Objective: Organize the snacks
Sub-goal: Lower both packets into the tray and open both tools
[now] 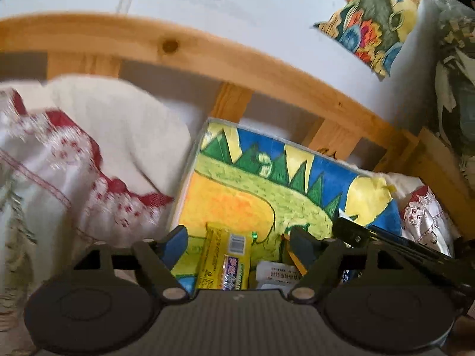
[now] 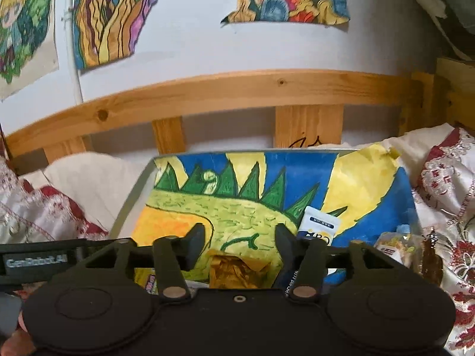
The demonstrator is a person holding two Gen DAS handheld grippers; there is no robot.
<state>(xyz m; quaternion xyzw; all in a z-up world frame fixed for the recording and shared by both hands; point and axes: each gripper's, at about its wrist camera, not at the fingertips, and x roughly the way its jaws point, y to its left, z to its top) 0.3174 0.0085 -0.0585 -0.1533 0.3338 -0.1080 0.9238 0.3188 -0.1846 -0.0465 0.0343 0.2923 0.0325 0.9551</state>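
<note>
A yellow snack bar (image 1: 223, 259) lies on the painted dinosaur board (image 1: 237, 190), between the spread fingers of the left gripper (image 1: 239, 241). The right gripper (image 2: 240, 241), also spread, hovers over a gold wrapper (image 2: 234, 270); a white-and-blue packet (image 2: 319, 227) sits just beside its right finger. Patterned bedding (image 1: 74, 160) surrounds the board.

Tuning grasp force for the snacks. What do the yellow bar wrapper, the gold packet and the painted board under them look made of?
Yellow bar wrapper: thin plastic film, glossy, printed barcode, shiny green crimped end.
Gold packet: looks like metallic foil or foil-laminate, heavily crinkled with bright creases.
Painted board: probably paper artwork, matte paint, under or inside a clear rigid edge; the exact base cannot be told.
</note>
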